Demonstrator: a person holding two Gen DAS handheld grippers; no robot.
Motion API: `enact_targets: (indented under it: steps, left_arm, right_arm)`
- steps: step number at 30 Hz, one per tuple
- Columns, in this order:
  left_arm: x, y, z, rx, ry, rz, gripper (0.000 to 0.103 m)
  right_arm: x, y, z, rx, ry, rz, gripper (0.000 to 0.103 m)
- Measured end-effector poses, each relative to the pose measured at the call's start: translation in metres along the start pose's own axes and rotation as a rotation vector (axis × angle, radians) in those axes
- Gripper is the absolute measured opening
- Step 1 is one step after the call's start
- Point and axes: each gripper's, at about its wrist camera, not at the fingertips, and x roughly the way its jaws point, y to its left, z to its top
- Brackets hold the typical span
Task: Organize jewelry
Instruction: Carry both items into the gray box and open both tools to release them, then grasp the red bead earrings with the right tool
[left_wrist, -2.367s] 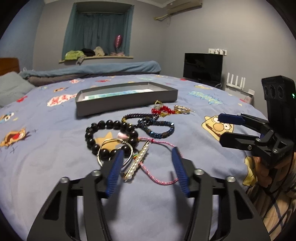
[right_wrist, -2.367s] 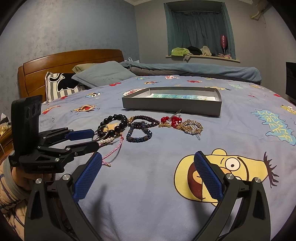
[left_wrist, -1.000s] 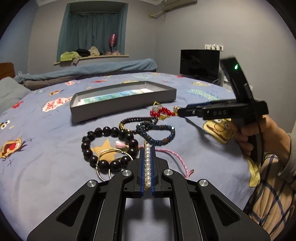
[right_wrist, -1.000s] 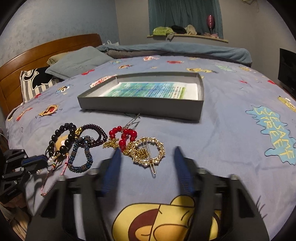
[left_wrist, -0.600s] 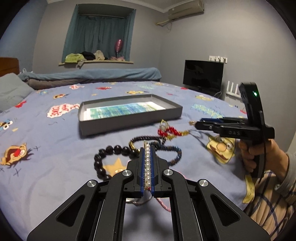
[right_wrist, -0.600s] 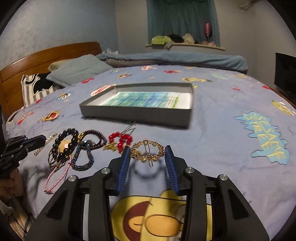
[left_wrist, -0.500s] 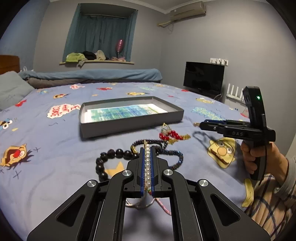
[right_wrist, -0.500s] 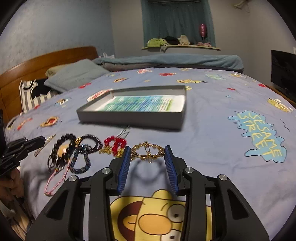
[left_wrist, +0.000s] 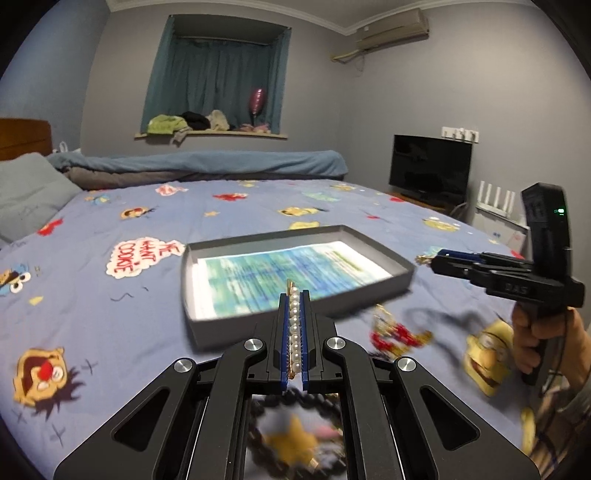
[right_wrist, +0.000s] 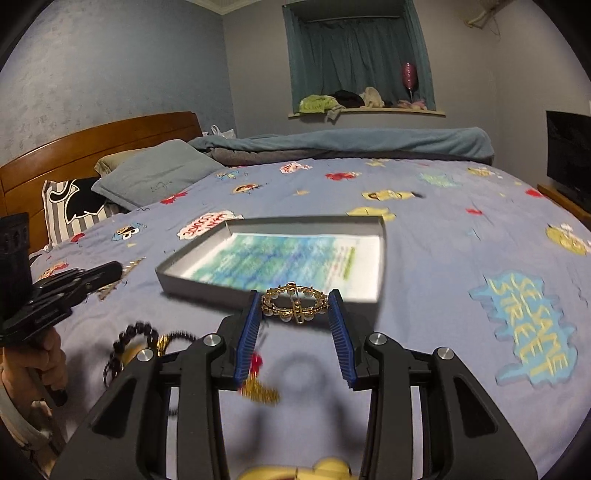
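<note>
My left gripper (left_wrist: 294, 295) is shut on a pearl hair clip (left_wrist: 294, 332) and holds it above the bed, just short of the grey box (left_wrist: 400, 266). My right gripper (right_wrist: 295, 299) is shut on a round gold hair clip (right_wrist: 294, 302), lifted near the box's (right_wrist: 192, 282) front edge. The right gripper also shows in the left wrist view (left_wrist: 439, 260), beside the box's right end. The left gripper shows at the left in the right wrist view (right_wrist: 110, 271). Black bead bracelets (right_wrist: 129, 339) and red-and-gold earrings (left_wrist: 397, 334) lie on the bedspread below.
The box has a blue-green printed sheet (left_wrist: 288, 273) on its floor. Pillows (right_wrist: 151, 177) and a wooden headboard (right_wrist: 92, 140) stand at the left. A TV (left_wrist: 430, 168) stands beyond the bed's right side. A rolled blanket (left_wrist: 207, 168) lies along the far edge.
Both grippers have lifted off the bedspread with their clips and moved forward toward the grey box. The remaining jewelry now lies below and behind the fingertips.
</note>
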Motion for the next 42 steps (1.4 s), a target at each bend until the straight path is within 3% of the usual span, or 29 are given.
enact_targets:
  steps: [10,19,26,30,31,32,33,34,35,36,37,42]
  left_arm:
    - [0.053,0.04,0.018,-0.051,0.072,0.045,0.005]
    - [0.106,0.05,0.024,-0.066,0.201,0.025,0.005]
    - [0.126,0.061,0.014,-0.124,0.286,-0.004,0.006]
    - [0.126,0.059,0.012,-0.11,0.285,0.005,0.008]
    - [0.125,0.059,0.012,-0.111,0.281,0.001,0.01]
    - [0.123,0.059,0.012,-0.112,0.269,-0.001,0.02]
    - [0.12,0.059,0.012,-0.117,0.259,0.0,0.045]
    - [0.117,0.06,0.012,-0.119,0.242,-0.005,0.054]
    - [0.114,0.06,0.013,-0.117,0.224,-0.003,0.073]
    - [0.108,0.059,0.013,-0.113,0.196,0.008,0.081]
    - [0.103,0.058,0.013,-0.109,0.178,0.015,0.081]
    - [0.091,0.054,0.012,-0.094,0.146,0.016,0.081]
  right_arm:
    - [0.063,-0.017,0.017,0.028,0.064,0.001,0.037]
    - [0.108,-0.024,0.021,0.038,0.177,-0.013,0.037]
    - [0.115,-0.023,0.02,0.028,0.193,-0.035,0.038]
    - [0.113,-0.018,0.018,0.005,0.172,-0.029,0.057]
    - [0.111,-0.017,0.017,0.0,0.165,-0.029,0.059]
    - [0.11,-0.017,0.017,0.001,0.158,-0.029,0.059]
    - [0.108,-0.018,0.017,0.005,0.15,-0.025,0.059]
    - [0.105,-0.019,0.017,0.012,0.135,-0.018,0.06]
    - [0.103,-0.02,0.017,0.018,0.124,-0.008,0.061]
    - [0.1,-0.022,0.016,0.025,0.108,0.002,0.067]
    - [0.095,-0.024,0.015,0.034,0.082,0.012,0.073]
    - [0.078,-0.03,0.014,0.083,0.012,0.038,0.077]
